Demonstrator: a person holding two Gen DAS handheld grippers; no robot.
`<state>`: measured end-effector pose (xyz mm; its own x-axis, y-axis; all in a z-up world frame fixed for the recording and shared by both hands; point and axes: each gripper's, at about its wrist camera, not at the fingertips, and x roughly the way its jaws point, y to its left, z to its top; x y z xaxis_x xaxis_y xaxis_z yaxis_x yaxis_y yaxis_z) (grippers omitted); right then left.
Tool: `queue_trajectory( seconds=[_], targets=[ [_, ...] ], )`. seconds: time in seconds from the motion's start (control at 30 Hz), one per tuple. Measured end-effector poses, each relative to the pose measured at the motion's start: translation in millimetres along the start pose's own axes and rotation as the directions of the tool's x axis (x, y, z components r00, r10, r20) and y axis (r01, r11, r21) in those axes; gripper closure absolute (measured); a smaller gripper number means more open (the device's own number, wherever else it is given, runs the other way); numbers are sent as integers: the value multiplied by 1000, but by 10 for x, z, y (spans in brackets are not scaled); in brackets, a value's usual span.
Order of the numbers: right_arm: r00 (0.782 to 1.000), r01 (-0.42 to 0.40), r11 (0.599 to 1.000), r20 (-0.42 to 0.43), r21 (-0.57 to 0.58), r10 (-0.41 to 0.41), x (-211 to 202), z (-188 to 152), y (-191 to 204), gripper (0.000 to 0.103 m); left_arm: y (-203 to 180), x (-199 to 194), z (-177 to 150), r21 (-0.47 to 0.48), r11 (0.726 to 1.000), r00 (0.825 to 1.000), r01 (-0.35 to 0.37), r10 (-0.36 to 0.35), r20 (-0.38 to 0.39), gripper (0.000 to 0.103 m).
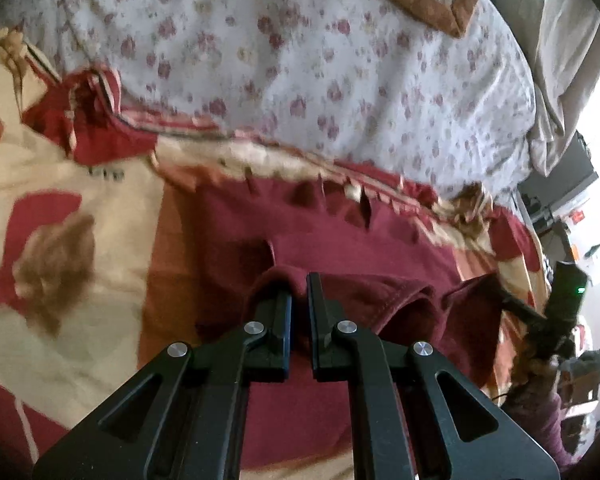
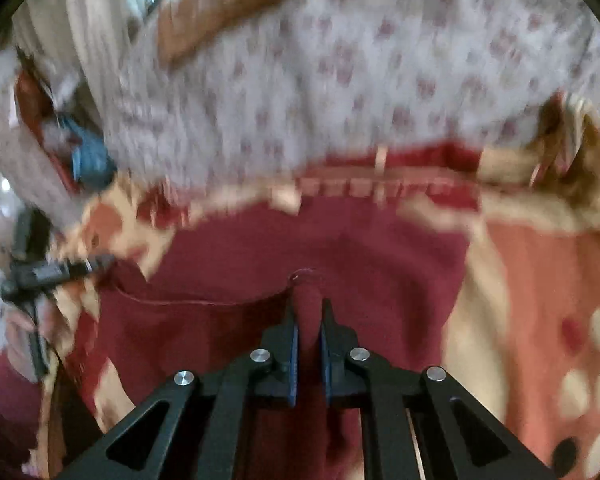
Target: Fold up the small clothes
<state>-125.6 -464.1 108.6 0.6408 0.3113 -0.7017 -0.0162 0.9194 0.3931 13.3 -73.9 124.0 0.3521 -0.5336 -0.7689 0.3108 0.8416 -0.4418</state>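
Maroon cloth fills both wrist views as you work a small garment (image 1: 340,240) on a bed spread with a red, cream and orange patterned blanket (image 1: 60,184). Your left gripper (image 1: 299,280) has its jaws pressed together on a bunched fold of the garment's hemmed edge, and your right gripper (image 2: 309,304) pinches a raised tuck of the same maroon fabric just behind a stitched hem. With one edge caught in each claw, you appear to be carrying that side across the rest of the piece to lay down a fold. The garment lies flat on the blanket beyond both grippers, its far edge near the blanket's fringed border, where a white floral sheet (image 1: 300,60) begins. The right-hand view is blurred, so the exact kind of garment cannot be told. In the left view your right gripper shows at the frame's right edge, well apart.
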Motion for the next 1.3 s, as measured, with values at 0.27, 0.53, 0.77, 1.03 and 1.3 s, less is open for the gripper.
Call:
queue_trajectory(
  seconds=[0.27,0.53,0.77,1.03,1.3],
  targets=[
    [984,167,985,53,47,-170,419,576,-224,95,186,721,500,-81,995,998,-61,61,-6,97],
    [963,263,958,-97,111,-253,1165,615,-572,94,401,1090,594,-124,992,998,-27,19,-67,95],
    [950,310,943,4,120,-313,618,648,-458,61,114,635,674,-41,999,1000,-3,3,-1,45],
    [979,201,980,24,1,-201,528,514,71,61,-130,411,597,1,1000,997,19,-19,79,33],
    [942,327,944,-92,48,-322,1193,429,-337,61,98,1228,390,-39,987,986,-158,155,-67,33]
  ],
)
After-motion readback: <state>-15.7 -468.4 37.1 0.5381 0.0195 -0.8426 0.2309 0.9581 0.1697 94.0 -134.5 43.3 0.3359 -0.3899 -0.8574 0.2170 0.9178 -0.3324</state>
